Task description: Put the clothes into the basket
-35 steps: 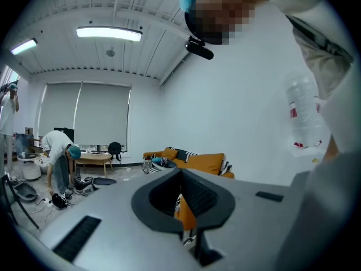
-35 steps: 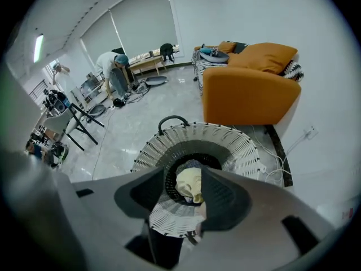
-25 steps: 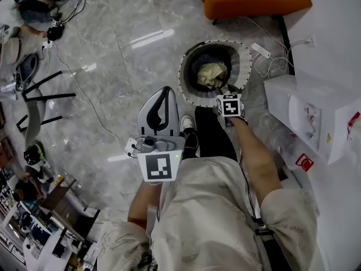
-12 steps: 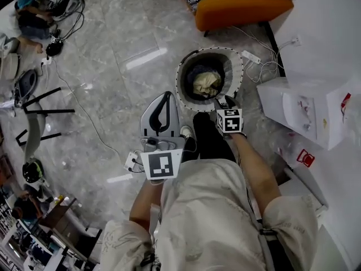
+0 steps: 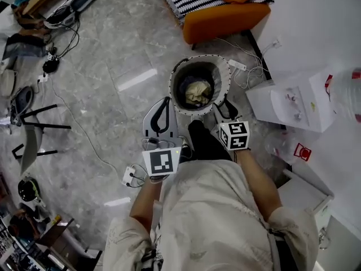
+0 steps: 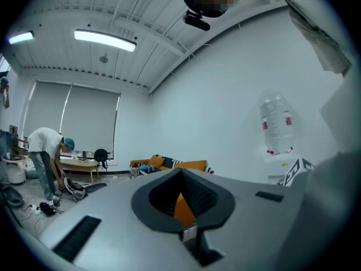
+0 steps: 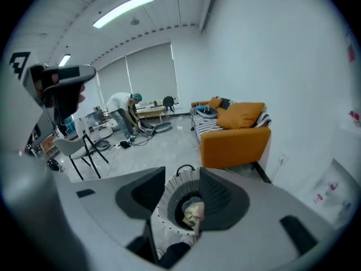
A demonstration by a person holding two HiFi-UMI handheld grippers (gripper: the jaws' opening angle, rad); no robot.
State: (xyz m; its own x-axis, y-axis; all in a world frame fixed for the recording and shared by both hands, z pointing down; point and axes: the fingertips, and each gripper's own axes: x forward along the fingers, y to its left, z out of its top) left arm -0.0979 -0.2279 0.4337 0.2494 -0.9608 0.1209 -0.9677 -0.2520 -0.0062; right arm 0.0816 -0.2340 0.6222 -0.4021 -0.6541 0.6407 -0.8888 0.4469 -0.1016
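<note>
Marble floor surrounds the basket; right gripper has backed off its rim, fingers apart, clothes at 10 o'clock; left gripper fingers together.

The head camera looks steeply down on the basket; the right gripper view looks into it too, sharing the orange sofa with the left's level view.

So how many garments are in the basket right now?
2: a cream one in the middle of the basket, and a dark one just beyond it, away from the person. More may lie hidden beneath.
</note>
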